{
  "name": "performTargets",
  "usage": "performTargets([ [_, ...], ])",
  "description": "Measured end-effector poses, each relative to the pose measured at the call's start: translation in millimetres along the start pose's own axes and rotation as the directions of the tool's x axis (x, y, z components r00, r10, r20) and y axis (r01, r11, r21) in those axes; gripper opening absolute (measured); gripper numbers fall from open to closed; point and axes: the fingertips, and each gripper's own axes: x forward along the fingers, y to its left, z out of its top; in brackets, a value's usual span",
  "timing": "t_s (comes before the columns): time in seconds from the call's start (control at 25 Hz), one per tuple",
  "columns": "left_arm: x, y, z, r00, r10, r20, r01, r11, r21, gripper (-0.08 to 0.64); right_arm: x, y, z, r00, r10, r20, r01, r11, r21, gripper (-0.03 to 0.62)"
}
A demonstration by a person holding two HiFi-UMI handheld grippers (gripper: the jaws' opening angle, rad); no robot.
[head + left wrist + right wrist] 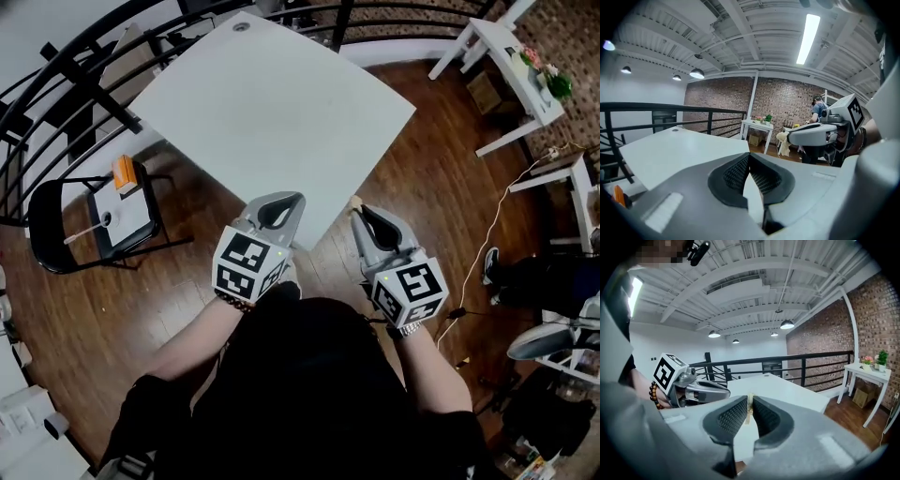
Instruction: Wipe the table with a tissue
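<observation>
a white square counter (272, 103) stands cornerwise on a dark wooden floor (122, 309), one corner pointing at the person. a black metal railing (56, 75) curves past its far left side, and a black folding chair (42, 230) stands off its left corner, carrying a white board with a small orange object (124, 173). a small white side table (502, 42) with potted plants stands well apart beyond the right corner, and a red brick wall (778, 101) closes the room under a white beamed ceiling with hanging lamps. both tools are held at the near corner of the counter. the left hand-held gripper (277, 212) is over the near left edge, its ribbed black pads (736, 173) brought together at the tips with nothing between them. the right hand-held gripper (362, 216) sits at the near right edge, just beside the corner, and its jaws are pinched narrow on a thin cream tissue (750, 409), a small tuft of which pokes out past the tips. whether the tissue touches the counter cannot be told.
</observation>
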Motion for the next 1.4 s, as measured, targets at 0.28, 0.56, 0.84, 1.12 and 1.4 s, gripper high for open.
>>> performTargets([
  [0.28, 12.1, 36.9, 10.8, 1.0, 0.001, 0.004, -0.001, 0.999, -0.035, 0.009, 46.0, -3.3, 18.2, 0.997, 0.028, -0.068, -0.031, 0.999, -0.035, 0.026],
  [0.56, 19.2, 59.3, 14.3, 1.0, 0.026, 0.016, -0.025, 0.998, -0.052, 0.009, 71.8, -7.0, 21.0, 0.993, 0.061, -0.106, -0.067, 0.996, -0.058, 0.026],
  [0.84, 26.2, 64.5, 12.2, 0.999, 0.037, 0.003, -0.037, 0.998, -0.049, 0.011, 79.5, -20.4, 15.2, 0.991, 0.064, -0.117, -0.07, 0.997, -0.044, 0.026],
  [1.12, 37.4, 73.8, 15.6, 0.995, 0.102, -0.009, -0.102, 0.994, -0.042, 0.009, 93.2, -36.8, 8.7, 0.983, 0.116, -0.14, -0.123, 0.992, -0.041, 0.026],
  [1.4, 58.4, 83.2, 12.8, 0.98, 0.192, -0.047, -0.195, 0.978, -0.068, 0.009, 122.4, -60.9, 8.7, 0.961, 0.217, -0.17, -0.23, 0.971, -0.061, 0.026],
])
